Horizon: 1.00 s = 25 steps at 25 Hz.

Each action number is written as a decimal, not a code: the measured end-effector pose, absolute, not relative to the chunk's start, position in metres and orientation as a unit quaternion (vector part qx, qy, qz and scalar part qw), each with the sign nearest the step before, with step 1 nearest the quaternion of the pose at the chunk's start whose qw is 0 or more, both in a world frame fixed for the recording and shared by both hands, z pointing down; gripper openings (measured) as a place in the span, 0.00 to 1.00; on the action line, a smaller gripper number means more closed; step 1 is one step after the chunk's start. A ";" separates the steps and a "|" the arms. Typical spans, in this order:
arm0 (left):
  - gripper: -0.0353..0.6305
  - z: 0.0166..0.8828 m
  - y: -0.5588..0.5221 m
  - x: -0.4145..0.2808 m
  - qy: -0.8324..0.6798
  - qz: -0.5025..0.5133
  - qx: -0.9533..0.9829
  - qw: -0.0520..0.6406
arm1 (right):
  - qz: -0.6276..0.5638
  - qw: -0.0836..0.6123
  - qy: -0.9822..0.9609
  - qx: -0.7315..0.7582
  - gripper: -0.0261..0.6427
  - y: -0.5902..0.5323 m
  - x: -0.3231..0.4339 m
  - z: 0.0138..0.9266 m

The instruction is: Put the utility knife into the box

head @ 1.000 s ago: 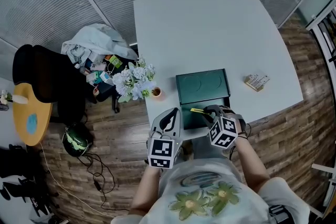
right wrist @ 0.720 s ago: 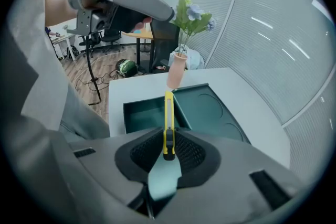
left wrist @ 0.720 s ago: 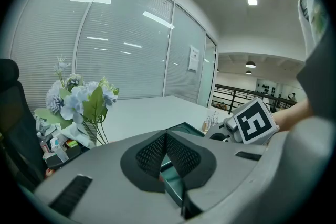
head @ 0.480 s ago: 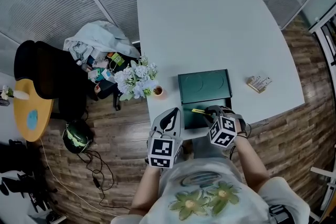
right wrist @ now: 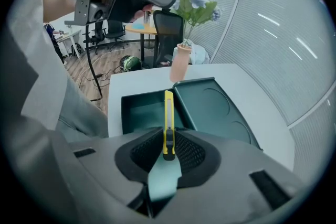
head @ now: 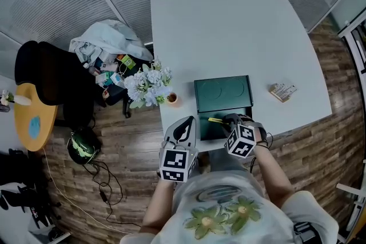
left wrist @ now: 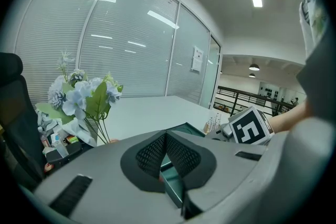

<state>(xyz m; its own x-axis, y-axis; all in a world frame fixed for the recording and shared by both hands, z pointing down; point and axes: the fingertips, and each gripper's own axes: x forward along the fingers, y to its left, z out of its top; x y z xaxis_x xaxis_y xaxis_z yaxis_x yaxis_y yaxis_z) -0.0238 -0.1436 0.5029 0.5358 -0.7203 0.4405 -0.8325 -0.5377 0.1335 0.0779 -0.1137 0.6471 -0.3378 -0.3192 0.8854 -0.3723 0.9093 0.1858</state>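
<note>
Head view: flowers left of box, carton right.

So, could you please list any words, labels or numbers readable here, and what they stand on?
No text is readable.
Small tan packet on the white table: print too small.
White sheet on the glass partition: blurred.

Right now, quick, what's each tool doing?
Left tool: closed, empty.
Right tool: closed on the yellow utility knife.
</note>
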 end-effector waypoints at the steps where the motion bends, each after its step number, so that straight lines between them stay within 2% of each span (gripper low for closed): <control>1: 0.05 0.503 -0.144 -0.023 -0.451 0.169 0.860 0.167 | 0.025 0.536 -0.817 0.210 0.15 -0.114 0.078 0.648; 25: 0.05 0.509 -0.153 -0.029 -0.477 0.172 0.844 0.173 | 0.033 0.558 -0.813 0.166 0.15 -0.118 0.081 0.682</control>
